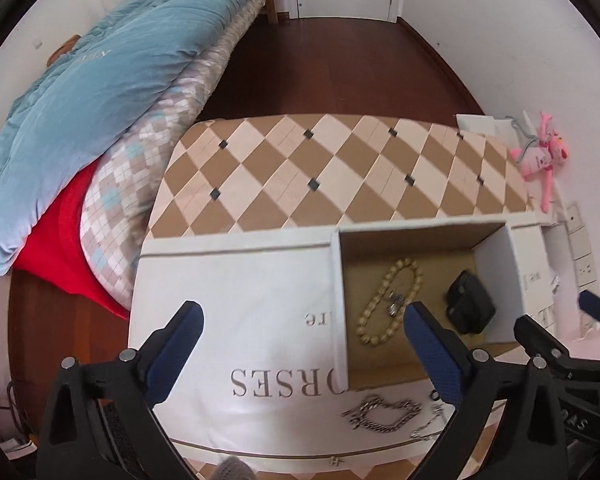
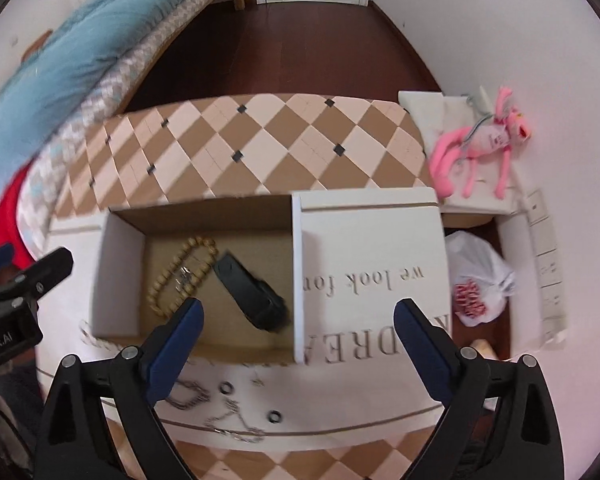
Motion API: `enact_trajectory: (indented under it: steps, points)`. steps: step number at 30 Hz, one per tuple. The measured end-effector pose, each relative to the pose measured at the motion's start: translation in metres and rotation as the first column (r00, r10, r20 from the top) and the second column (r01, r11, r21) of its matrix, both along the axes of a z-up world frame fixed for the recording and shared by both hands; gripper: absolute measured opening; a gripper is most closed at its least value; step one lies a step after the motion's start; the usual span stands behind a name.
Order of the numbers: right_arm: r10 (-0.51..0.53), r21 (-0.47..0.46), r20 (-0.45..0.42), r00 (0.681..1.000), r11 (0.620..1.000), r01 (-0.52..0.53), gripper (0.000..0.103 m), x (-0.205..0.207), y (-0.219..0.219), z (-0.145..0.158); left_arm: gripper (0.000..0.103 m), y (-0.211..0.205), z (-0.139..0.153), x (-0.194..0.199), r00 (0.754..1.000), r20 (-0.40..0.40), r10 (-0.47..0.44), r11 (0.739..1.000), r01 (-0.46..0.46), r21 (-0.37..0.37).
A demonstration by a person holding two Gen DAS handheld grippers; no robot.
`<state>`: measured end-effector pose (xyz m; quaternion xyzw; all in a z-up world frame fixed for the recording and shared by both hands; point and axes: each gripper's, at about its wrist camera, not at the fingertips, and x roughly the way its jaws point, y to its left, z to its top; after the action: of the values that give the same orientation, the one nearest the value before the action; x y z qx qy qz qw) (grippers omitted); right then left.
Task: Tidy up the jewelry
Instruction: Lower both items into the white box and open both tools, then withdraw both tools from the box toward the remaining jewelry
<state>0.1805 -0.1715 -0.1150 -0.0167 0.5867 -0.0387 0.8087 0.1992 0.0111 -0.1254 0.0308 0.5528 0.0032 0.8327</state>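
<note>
Your left gripper (image 1: 302,336) hangs over the white printed sheet (image 1: 236,320) with its blue-padded fingers (image 1: 176,344) spread wide and nothing between them. Your right gripper (image 2: 296,336) is just as wide open, its fingers (image 2: 420,344) empty too.

Look past your left gripper's right finger: the open white cardboard box (image 1: 340,300) with the brown floor sits there, and inside it lies the cream beaded bracelet (image 1: 388,300), a small silver piece (image 1: 396,304) resting on its loop. Right of that finger, also in the box, is the black rectangular case (image 1: 470,304), apart from the beads.

From your right gripper, the same box (image 2: 116,272) sits beyond your left finger, the beaded bracelet (image 2: 180,272) just past its tip and the black case (image 2: 252,292) between the two fingers, farther out.

Still outside the box, on the sheet below your fingertips: a silver chain bracelet (image 1: 384,416) close inside your left gripper's right finger, and from the right wrist view a thin silver chain (image 2: 236,428) and two small dark rings (image 2: 274,416) between your fingers, near their base.

The sheet covers a tan-and-cream diamond-patterned tabletop (image 1: 340,168). Beyond your right gripper's right finger hangs a pink plush toy (image 2: 480,144), with a white plastic bag (image 2: 476,280) nearer.
</note>
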Motion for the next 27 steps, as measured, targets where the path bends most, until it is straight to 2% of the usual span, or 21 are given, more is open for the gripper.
enact_trajectory:
  steps: [3,8,13,19,27]
  points:
    - [0.025,-0.027,0.005,1.0,0.999,-0.025,0.102,-0.009,0.007,-0.007,0.103,-0.001,-0.006,-0.008,1.0,0.011,0.008,0.999,-0.008,0.032]
    - [0.027,-0.015,0.002,1.0,1.0,-0.026,0.102,-0.019,0.008,-0.015,0.103,0.0,-0.01,-0.019,1.0,0.011,0.025,0.999,-0.025,0.034]
    - [0.023,0.003,0.02,1.0,1.0,-0.023,0.102,-0.026,0.008,-0.009,0.103,0.001,-0.001,-0.029,0.999,0.029,0.043,0.999,-0.044,0.021]
    - [0.011,0.034,0.057,0.998,0.999,-0.013,0.102,-0.041,0.005,0.01,0.103,0.001,0.021,-0.047,0.996,0.071,0.055,0.998,-0.056,0.006]
    - [0.009,0.044,0.152,0.988,0.999,-0.016,0.102,-0.075,0.01,0.055,0.103,0.005,0.061,-0.083,0.984,0.165,0.068,0.997,-0.071,0.015]
